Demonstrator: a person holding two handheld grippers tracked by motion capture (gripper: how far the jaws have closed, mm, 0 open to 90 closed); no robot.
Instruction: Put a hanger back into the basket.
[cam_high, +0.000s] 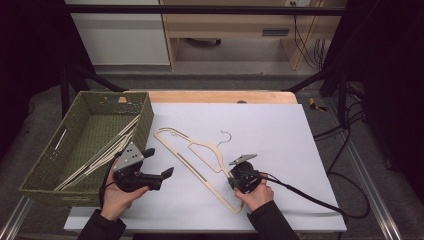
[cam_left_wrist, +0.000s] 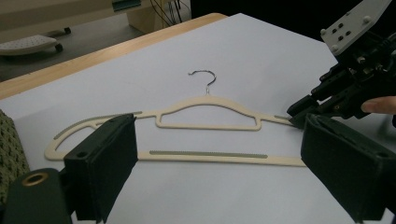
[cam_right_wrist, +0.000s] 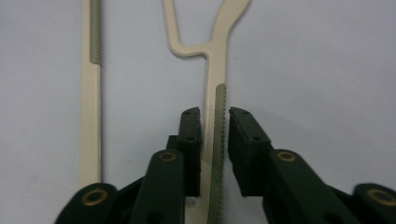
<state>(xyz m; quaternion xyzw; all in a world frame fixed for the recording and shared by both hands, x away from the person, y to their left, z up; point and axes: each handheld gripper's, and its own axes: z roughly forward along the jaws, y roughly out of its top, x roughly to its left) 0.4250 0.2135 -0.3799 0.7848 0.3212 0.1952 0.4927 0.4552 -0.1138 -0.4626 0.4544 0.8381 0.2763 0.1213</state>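
Looking on: a person is working at a worktop (cam_high: 280, 125) covered in white, a gripper in each hand.
Hanger: a cream hanger (cam_high: 200, 160) lies flat on the white sheet, wire hook (cam_high: 226, 136) pointing away from the person, one shoulder angled toward the basket.
Right gripper: the right gripper (cam_right_wrist: 214, 126) has its jaws drawn in around the hanger's near shoulder arm, right on the grey toothed strip (cam_right_wrist: 218, 140). One pad looks to be touching, the other shows a sliver of gap, so I'd call it a pinch nearly made. Taking the thin arm edge-on seems the only way to lift something lying this flat.
Left gripper: the left gripper (cam_left_wrist: 219, 158) sits with jaws wide apart and nothing between them, aimed across the sheet at the hanger, likely waiting to take the other end.
Basket: a green woven basket (cam_high: 145, 117) stands at the left edge, other pale hangers (cam_high: 100, 155) lying inside, which suggests this one is bound for the same place.
Next move: firm the pinch before lifting, or the arm could slip.
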